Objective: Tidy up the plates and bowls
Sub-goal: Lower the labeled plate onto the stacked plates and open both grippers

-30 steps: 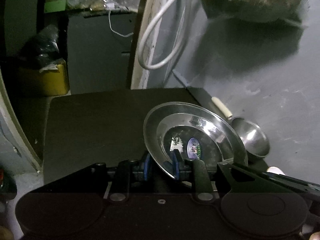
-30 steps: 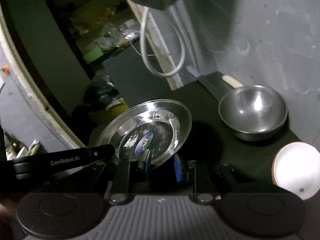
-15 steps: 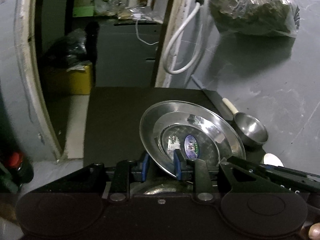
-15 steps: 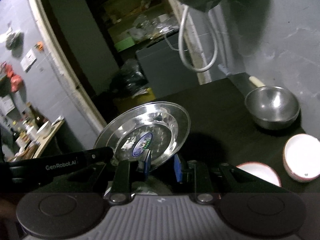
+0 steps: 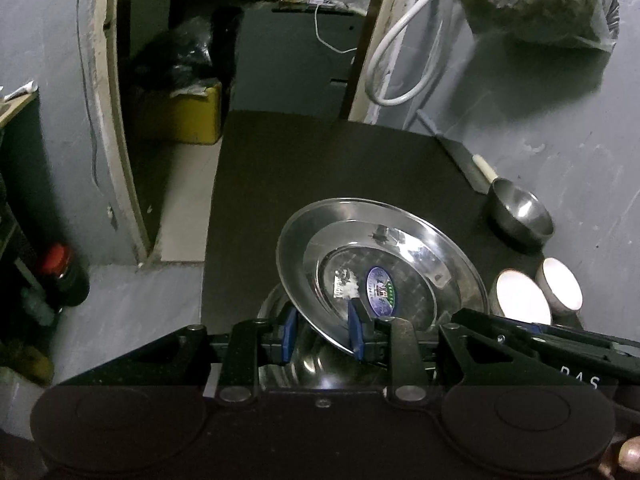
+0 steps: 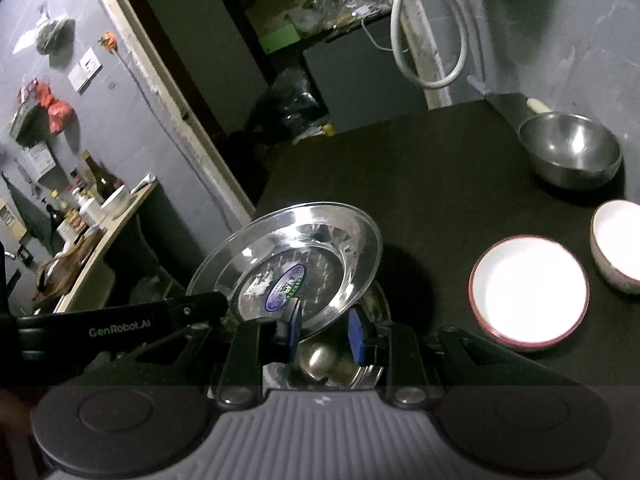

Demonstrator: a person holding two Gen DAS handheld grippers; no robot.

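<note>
Both tongs carry one steel plate point(image 5: 380, 264) together above the dark bench point(image 5: 320, 160), so the step in hand seems to be moving this plate onto another steel dish point(image 6: 344, 360) that lies just under it at the near edge. The left tongs point(image 5: 322, 334) have the plate's near rim between their blue pads, but the left pad stands apart from the metal and the jaws are opening. The right tongs point(image 6: 324, 330) are closed on the rim from the other side, and the plate is tilted. I judge that the next move calls for lowering the plate level into the dish before the right tongs let go. Two white bowls point(image 6: 528, 288) and a steel bowl point(image 6: 570, 150) wait at the right.
</note>
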